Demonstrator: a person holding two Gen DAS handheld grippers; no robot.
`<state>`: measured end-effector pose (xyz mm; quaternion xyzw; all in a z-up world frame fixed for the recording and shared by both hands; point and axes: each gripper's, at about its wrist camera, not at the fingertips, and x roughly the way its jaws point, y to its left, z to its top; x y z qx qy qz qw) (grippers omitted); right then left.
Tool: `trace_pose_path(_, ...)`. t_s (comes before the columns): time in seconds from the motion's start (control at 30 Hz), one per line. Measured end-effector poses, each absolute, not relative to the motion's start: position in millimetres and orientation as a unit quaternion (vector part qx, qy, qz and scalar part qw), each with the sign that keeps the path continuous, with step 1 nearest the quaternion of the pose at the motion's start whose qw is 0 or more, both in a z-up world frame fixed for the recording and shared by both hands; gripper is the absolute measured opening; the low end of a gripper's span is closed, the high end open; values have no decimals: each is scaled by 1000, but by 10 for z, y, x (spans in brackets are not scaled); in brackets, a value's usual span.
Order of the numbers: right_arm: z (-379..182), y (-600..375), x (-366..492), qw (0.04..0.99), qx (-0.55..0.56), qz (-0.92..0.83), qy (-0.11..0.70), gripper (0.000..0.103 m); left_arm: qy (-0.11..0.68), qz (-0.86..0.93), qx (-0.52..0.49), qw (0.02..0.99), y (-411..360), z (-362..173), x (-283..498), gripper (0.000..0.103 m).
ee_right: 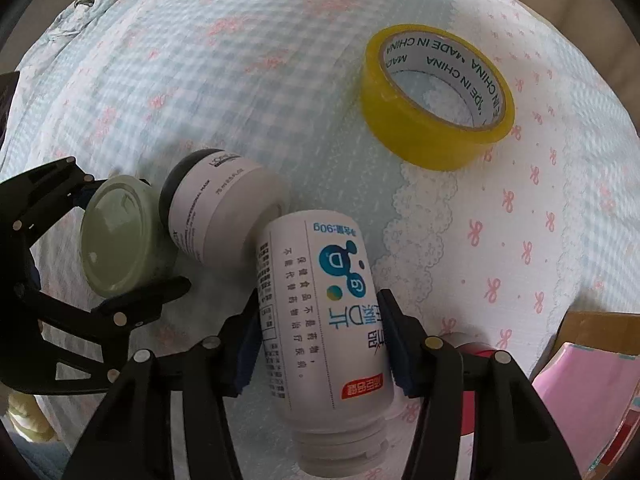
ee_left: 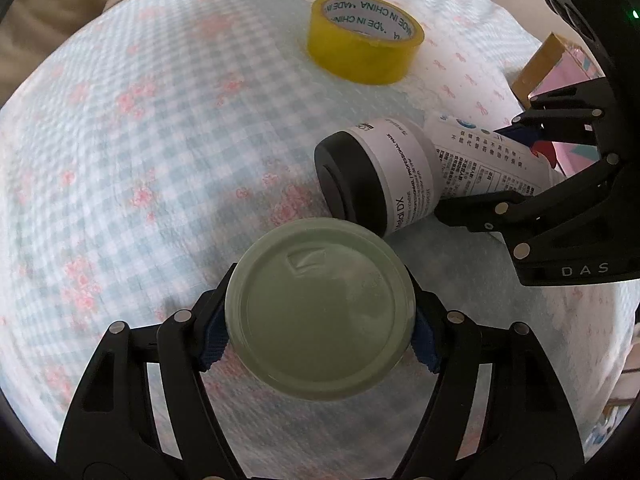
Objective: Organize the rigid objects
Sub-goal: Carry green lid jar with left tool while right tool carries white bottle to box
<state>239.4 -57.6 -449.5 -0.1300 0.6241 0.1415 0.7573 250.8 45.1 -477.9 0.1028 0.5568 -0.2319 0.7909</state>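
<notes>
My left gripper (ee_left: 320, 332) is shut on a pale green lidded jar (ee_left: 320, 308), which also shows at the left of the right wrist view (ee_right: 120, 236). My right gripper (ee_right: 320, 344) is shut on a white supplement bottle (ee_right: 320, 312) with blue print; in the left wrist view the bottle (ee_left: 484, 164) lies between its fingers at the right. A white jar with a black lid (ee_left: 380, 176) lies on its side between the two, touching both; it also shows in the right wrist view (ee_right: 224, 208). A yellow tape roll (ee_left: 364, 44) lies flat further back, also in the right wrist view (ee_right: 436, 96).
Everything rests on a bed cover (ee_left: 160, 128) of blue gingham with pink bows. A brown cardboard box with pink contents (ee_right: 592, 364) stands at the right edge, also in the left wrist view (ee_left: 556, 68). A red and white object (ee_right: 472, 352) is partly hidden behind my right finger.
</notes>
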Motion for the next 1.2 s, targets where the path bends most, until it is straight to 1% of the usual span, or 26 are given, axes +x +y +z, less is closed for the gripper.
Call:
trace_pose_path(0.23,-4428,-552,2386,764,-117,125,622,50,551,-228,92,797,563,-4670,2478,70)
trace_pose_path(0.53,-4006,-604,2180,787,-78,99,603,50,523,-222,90,818,746,-4240,2302,69)
trace_pose_path(0.73,-3556,-616,1896,804,-52,80,587,50,506,-219,82,830,825,-3750,2115,69)
trace_pose_path(0.83,-3306,-634,1720,811,-29,66,580,50,502,-221,74,833,859,-3419,1979,69)
trace_pose_path(1.03,-2738,-802,1317,821,43,27,569,50,495,-236,55,834,720,-2762,1712,69)
trace_pose_path(1.2,-2323,-1119,945,828,96,-18,552,50,483,-254,41,837,510,-2344,1527,70)
